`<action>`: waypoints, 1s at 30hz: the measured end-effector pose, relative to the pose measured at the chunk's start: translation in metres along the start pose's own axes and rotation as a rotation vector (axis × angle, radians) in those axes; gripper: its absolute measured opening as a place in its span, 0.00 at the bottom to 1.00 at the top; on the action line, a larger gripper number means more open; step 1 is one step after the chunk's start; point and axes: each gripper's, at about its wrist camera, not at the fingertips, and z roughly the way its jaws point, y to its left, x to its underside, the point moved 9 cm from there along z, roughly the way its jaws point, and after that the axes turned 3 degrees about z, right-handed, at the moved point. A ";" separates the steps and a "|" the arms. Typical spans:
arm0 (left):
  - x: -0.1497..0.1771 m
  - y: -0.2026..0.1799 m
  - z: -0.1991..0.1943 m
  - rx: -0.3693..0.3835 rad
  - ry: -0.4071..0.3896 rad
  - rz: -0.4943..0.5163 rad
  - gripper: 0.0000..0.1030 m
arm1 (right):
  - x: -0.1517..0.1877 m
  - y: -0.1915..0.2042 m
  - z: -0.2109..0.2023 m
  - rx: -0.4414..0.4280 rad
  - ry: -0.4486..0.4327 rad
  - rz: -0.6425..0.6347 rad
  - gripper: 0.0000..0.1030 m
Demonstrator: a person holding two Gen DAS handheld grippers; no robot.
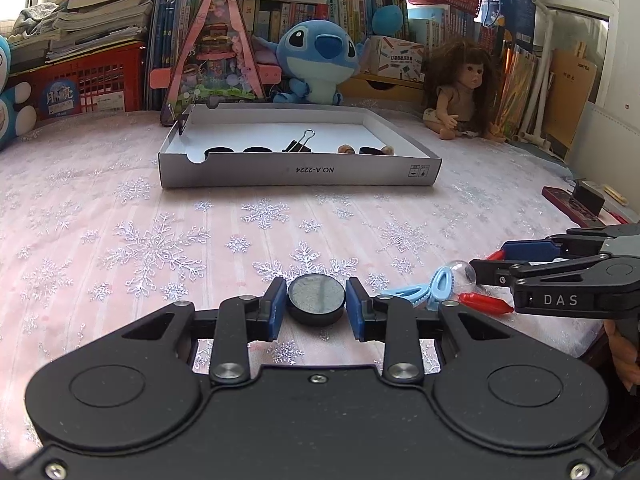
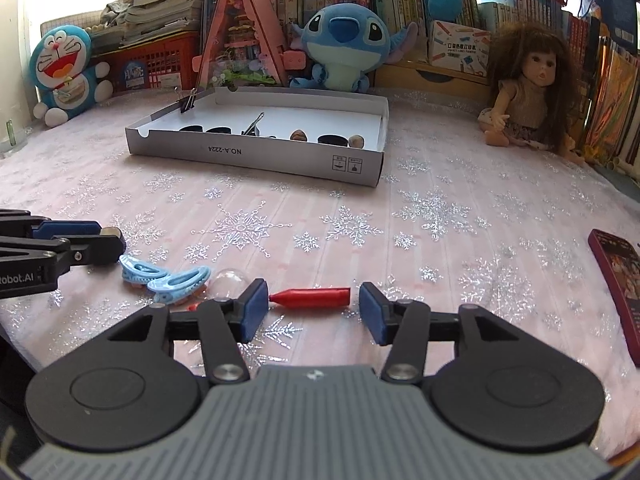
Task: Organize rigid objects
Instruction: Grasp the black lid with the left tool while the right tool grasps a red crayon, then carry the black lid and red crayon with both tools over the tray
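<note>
Right gripper (image 2: 309, 312): jaws apart, nothing held; pads stand either side of red crayon (image 2: 311, 297) w/ clear gaps, not touching. Crayon: lies flat on snowflake tablecloth (image 2: 256, 224), long axis running across the gap from pad to pad, pointed tip toward the gripper's left pad, blunt end toward its right. Judgement: a close along that axis would catch it end-on; the wrist prob. needs turning so pads meet its sides. Right hand nearer to it. Left gripper (image 1: 317, 306): closed on black round disc (image 1: 317, 301), pads pressing both sides, low over the cloth. Beside crayon: blue clips (image 2: 166, 276), clear dome (image 2: 230, 278). Destination, est.: white box tray (image 2: 256, 158) farther back, holding discs, a binder clip, nuts.
</note>
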 end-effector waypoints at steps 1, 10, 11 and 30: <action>0.000 0.000 0.000 0.000 0.000 -0.001 0.29 | 0.000 0.000 0.000 0.001 -0.002 -0.001 0.64; -0.002 0.002 0.004 -0.006 0.000 -0.016 0.29 | 0.002 0.002 -0.001 -0.007 -0.019 -0.013 0.50; -0.003 0.003 0.004 -0.010 -0.001 -0.020 0.29 | 0.001 0.002 -0.001 -0.006 -0.022 -0.012 0.49; -0.060 0.019 0.016 -0.074 -0.077 -0.050 0.29 | -0.051 -0.009 0.009 -0.001 -0.103 0.028 0.49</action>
